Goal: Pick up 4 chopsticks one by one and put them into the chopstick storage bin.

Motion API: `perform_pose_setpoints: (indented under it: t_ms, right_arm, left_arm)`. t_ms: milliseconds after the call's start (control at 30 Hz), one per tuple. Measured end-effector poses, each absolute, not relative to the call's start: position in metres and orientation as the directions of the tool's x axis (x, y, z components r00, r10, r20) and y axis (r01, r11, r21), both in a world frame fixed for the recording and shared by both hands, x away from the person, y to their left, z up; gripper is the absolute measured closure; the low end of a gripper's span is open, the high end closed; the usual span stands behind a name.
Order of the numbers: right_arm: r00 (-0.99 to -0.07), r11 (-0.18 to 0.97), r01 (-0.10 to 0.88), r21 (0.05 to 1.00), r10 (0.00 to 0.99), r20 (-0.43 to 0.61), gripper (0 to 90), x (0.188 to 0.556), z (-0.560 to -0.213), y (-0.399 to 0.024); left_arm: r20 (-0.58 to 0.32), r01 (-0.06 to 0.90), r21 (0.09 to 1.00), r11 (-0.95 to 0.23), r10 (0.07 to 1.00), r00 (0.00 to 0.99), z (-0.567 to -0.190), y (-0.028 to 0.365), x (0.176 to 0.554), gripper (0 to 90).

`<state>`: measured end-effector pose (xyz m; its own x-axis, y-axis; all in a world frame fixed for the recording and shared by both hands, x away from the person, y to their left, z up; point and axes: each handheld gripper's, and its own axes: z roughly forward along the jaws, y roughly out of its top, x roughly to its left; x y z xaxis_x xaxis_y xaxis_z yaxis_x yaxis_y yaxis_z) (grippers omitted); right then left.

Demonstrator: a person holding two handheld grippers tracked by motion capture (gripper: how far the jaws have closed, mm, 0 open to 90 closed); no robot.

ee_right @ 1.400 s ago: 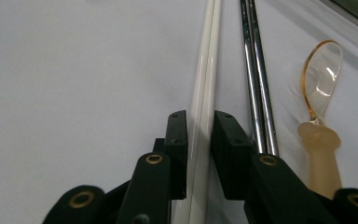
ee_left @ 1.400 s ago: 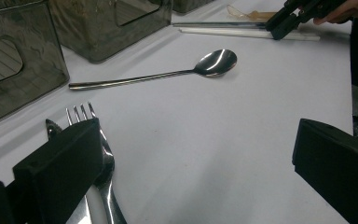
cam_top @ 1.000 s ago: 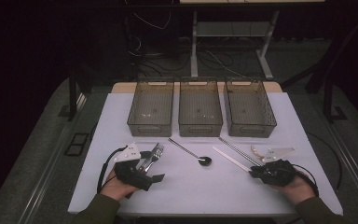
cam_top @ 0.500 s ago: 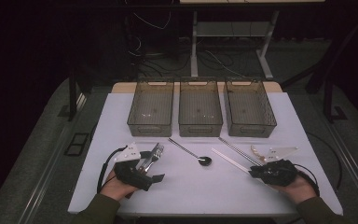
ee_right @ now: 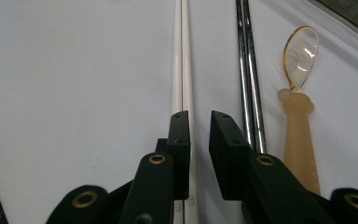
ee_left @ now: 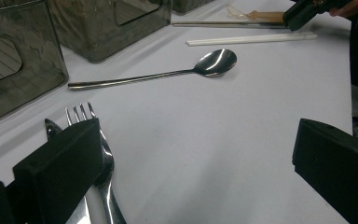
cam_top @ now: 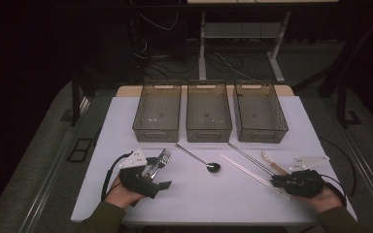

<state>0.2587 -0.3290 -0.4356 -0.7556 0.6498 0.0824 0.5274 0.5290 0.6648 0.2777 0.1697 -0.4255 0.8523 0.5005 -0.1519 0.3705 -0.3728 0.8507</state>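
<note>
Dark room, with a white tabletop (cam_top: pixel 199 194) under the high view; three smoky translucent bins (cam_top: pixel 209 112) stand in a row at its far side. Cutlery lies in front of them: forks (cam_top: pixel 158 162) at the left tongs (cam_top: pixel 158 177), a steel spoon (cam_top: pixel 200 159) mid-table, white chopsticks (cam_top: pixel 246 170), steel chopsticks (cam_top: pixel 246 157) and an amber plastic spoon (cam_top: pixel 271 164) toward the right tongs (cam_top: pixel 278 181). The right hand is plainly the nearer one to the white chopsticks.

Left gripper view: the left tongs (ee_left: pixel 200 172) stand wide with nothing between them; one jaw sits over the handles of the forks (ee_left: pixel 95 140). The polished steel spoon (ee_left: pixel 168 72) lies ahead, bowl to the right.

Right gripper view: the right tongs (ee_right: pixel 199 140) are narrow, having just closed a little. The white chopsticks (ee_right: pixel 182 56), a smooth matte pair, run straight ahead along the line of the jaws and pass beside the left jaw; whether the pads press them cannot be told. The steel chopsticks (ee_right: pixel 248 70) lie parallel just outside the right jaw, the amber plastic spoon (ee_right: pixel 298 88) beyond.
</note>
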Motion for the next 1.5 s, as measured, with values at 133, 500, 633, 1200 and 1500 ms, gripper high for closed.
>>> perform_pose_setpoints:
  t_ms: [133, 500, 633, 1200, 1500]
  right_arm:
    - [-0.761, 0.533, 0.523, 0.665, 0.644, 0.083, 79.4, 0.260, -0.437, -0.327]
    - [-0.766, 0.554, 0.533, 0.639, 0.637, 0.087, 81.8, 0.263, -0.441, -0.324]
    - [-0.764, 0.557, 0.535, 0.635, 0.640, 0.082, 81.9, 0.265, -0.443, -0.324]
    - [-0.760, 0.551, 0.541, 0.635, 0.643, 0.090, 79.4, 0.273, -0.445, -0.318]
    - [-0.767, 0.557, 0.526, 0.642, 0.637, 0.075, 82.2, 0.279, -0.446, -0.311]
  left_arm:
    - [-0.151, 0.369, 0.852, -0.371, 0.501, 0.852, -0.425, 0.170, 0.277, 0.3]
    - [-0.151, 0.368, 0.852, -0.372, 0.498, 0.854, -0.426, 0.169, 0.278, 0.4]
    - [-0.151, 0.368, 0.851, -0.374, 0.497, 0.854, -0.426, 0.169, 0.278, 0.4]
    - [-0.152, 0.369, 0.852, -0.371, 0.500, 0.852, -0.426, 0.169, 0.278, 0.4]
    - [-0.152, 0.371, 0.851, -0.372, 0.502, 0.852, -0.426, 0.169, 0.278, 0.4]
